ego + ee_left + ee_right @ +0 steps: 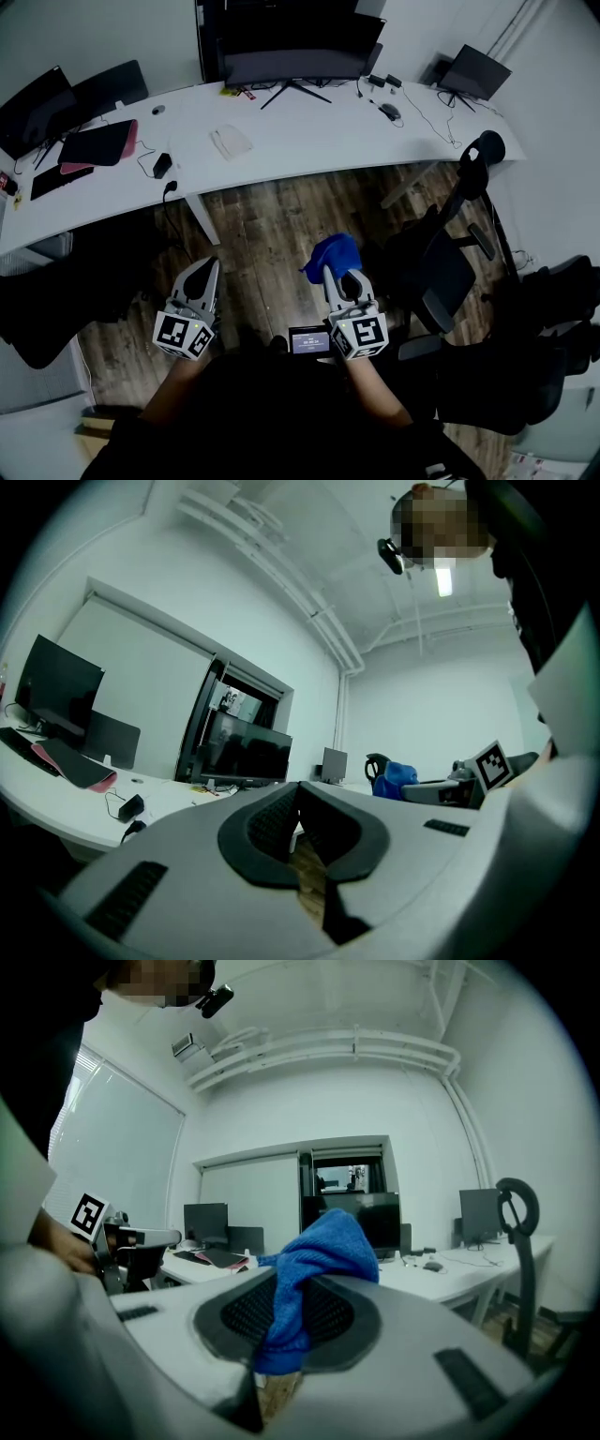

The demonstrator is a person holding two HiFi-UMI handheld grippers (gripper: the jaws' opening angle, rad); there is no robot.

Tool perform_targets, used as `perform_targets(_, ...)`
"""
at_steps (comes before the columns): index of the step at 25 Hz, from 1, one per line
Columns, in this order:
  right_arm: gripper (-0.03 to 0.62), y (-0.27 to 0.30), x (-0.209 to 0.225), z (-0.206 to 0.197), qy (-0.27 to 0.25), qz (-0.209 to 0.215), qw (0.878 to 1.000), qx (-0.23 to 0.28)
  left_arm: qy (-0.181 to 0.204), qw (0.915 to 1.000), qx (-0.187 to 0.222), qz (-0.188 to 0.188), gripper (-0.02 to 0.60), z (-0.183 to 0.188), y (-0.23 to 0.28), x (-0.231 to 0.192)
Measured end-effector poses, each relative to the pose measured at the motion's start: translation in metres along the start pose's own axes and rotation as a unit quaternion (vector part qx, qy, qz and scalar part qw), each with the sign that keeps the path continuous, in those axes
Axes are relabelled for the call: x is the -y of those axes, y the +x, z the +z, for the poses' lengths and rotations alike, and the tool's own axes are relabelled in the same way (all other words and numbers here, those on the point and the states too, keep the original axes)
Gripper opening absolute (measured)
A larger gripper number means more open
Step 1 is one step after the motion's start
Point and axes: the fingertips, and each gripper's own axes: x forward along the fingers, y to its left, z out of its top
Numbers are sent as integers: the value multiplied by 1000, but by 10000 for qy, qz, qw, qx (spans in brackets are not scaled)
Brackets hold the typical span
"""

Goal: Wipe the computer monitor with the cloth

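Closest to the camera, both grippers are held low in front of the person, over the wooden floor [262, 234], with a little lit-up screen [309, 339] sitting between them. The left gripper [208, 267] has its jaws pressed together with nothing in them; its own view just shows floor through the slit below the pads. The right gripper [330, 274] is pinching the blue cloth [336, 253], which is bunched up between the pads and flops out over the tips. So the cloth is in hand, which is the easy half. Past that there's a black office chair [450, 267] off to the right, then the long white desk [300, 141] with a flat white thing [230, 142] on it that I can't identify. At the far edge of the desk, against the wall, sits the big dark monitor [295, 52] on its splayed stand. The cloth is well apart from it, with the floor and the whole desk in between. My read: the wiping itself hasn't started. What's left is carrying the cloth up to the screen, getting it flat against the panel and doing the passes.
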Motion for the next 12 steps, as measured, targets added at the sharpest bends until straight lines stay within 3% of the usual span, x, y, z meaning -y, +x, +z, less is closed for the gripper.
perform_targets(12,64,-25,47,-15,216,-45,9998,16,67,9995,-217,-204,-5,-16,34,47)
